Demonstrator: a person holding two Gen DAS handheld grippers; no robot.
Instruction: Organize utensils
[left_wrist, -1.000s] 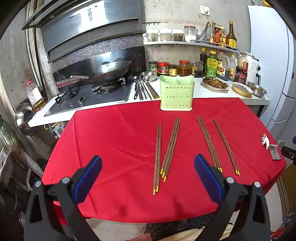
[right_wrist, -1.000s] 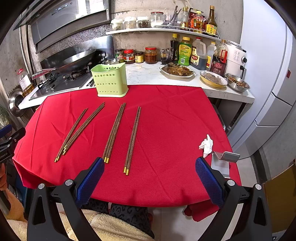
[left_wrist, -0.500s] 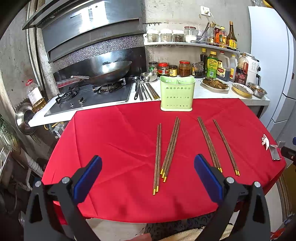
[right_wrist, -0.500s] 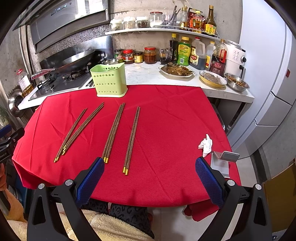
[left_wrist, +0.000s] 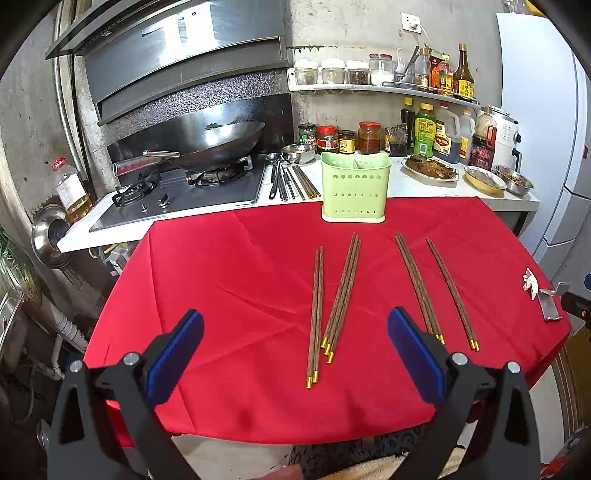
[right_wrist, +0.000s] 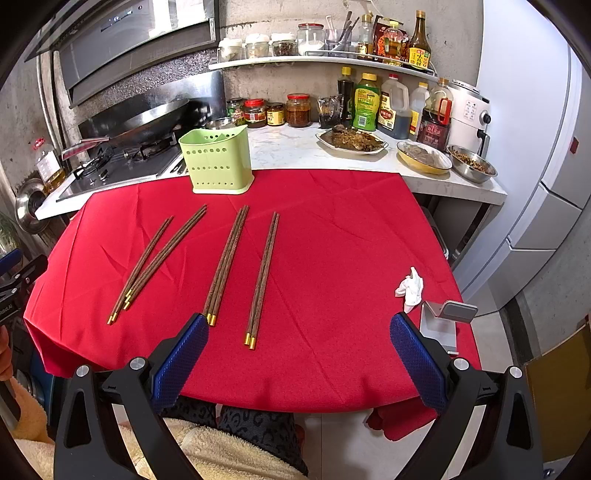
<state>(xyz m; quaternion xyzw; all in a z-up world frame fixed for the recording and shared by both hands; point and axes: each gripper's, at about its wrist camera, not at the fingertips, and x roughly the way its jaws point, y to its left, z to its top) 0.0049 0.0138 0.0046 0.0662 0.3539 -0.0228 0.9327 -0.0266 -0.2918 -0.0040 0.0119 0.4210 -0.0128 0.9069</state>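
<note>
The left gripper (left_wrist: 295, 354) is held level with its jaws spread wide — one blue pad (left_wrist: 173, 356) at about 8 o'clock in its own view, the other at 4 o'clock, nothing between them. The right gripper (right_wrist: 299, 358) is in the same pose — jaws wide apart, empty, black arms rising from the bottom corners. The left gripper also shows at 9 o'clock in the right view.
</note>
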